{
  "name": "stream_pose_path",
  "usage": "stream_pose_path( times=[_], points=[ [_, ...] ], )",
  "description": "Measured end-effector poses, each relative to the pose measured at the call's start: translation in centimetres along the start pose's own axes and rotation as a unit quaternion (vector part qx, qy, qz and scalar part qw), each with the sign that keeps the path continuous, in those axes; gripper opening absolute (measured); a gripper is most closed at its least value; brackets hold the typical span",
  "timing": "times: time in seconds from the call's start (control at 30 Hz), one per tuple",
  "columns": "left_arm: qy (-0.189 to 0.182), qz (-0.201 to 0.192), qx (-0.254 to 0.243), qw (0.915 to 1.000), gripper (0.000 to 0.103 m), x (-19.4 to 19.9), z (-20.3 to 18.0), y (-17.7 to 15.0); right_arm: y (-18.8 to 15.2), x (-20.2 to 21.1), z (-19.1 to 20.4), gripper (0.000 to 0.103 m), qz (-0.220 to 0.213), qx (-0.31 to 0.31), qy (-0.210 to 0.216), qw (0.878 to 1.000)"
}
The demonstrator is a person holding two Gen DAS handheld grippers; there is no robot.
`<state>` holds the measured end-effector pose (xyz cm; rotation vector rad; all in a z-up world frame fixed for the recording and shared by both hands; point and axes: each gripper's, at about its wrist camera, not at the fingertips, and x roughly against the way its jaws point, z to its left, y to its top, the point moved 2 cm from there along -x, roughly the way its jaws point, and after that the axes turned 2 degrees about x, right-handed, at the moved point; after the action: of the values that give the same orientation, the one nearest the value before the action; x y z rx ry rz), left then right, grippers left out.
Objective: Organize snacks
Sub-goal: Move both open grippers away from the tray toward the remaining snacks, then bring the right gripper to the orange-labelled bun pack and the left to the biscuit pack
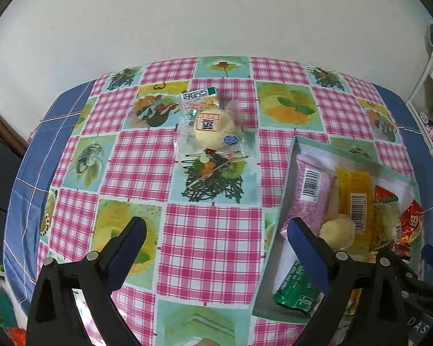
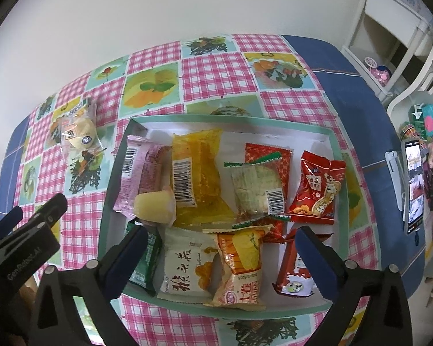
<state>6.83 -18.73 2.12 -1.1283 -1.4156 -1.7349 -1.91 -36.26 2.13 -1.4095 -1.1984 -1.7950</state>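
Note:
A shallow teal-rimmed box (image 2: pixel 336 155) on the checked tablecloth holds several wrapped snacks: a pink pack (image 2: pixel 138 170), a yellow pack (image 2: pixel 196 170), a red pack (image 2: pixel 317 190), a white pack (image 2: pixel 184 262) and an orange pack (image 2: pixel 242 262). My right gripper (image 2: pixel 220 248) hangs open over the box's near half, with nothing pinched between its fingers. Out on the cloth lies a round pale bun (image 1: pixel 213 129) in clear wrap, with a small green-and-white pack (image 1: pixel 200 98) behind it. My left gripper (image 1: pixel 216 248) is open above bare cloth, its right finger over the box's (image 1: pixel 288 178) left wall.
A white wall runs behind the table's far edge. To the right stand a white shelf unit (image 2: pixel 389 37) and a phone on a clip stand (image 2: pixel 412 190) beside assorted clutter. Blue cloth (image 1: pixel 29 173) borders the patterned cover at both sides.

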Motion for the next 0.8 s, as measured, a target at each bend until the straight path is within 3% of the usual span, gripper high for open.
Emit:
stream_pose_path(
  times=[0.33,0.8],
  points=[
    [-0.004,-0.002,0.034,0.9994,0.098,-0.4,3.4,0.7,0.0,-0.8,3.9,0.103,0.005,0.017,0.016,1.000],
    [0.025,0.022,0.132,0.9907,0.098,-2.3,12.5,1.0,-0.6,-1.9,11.3,0.103,0.018,0.067,0.040,0.997]
  ],
)
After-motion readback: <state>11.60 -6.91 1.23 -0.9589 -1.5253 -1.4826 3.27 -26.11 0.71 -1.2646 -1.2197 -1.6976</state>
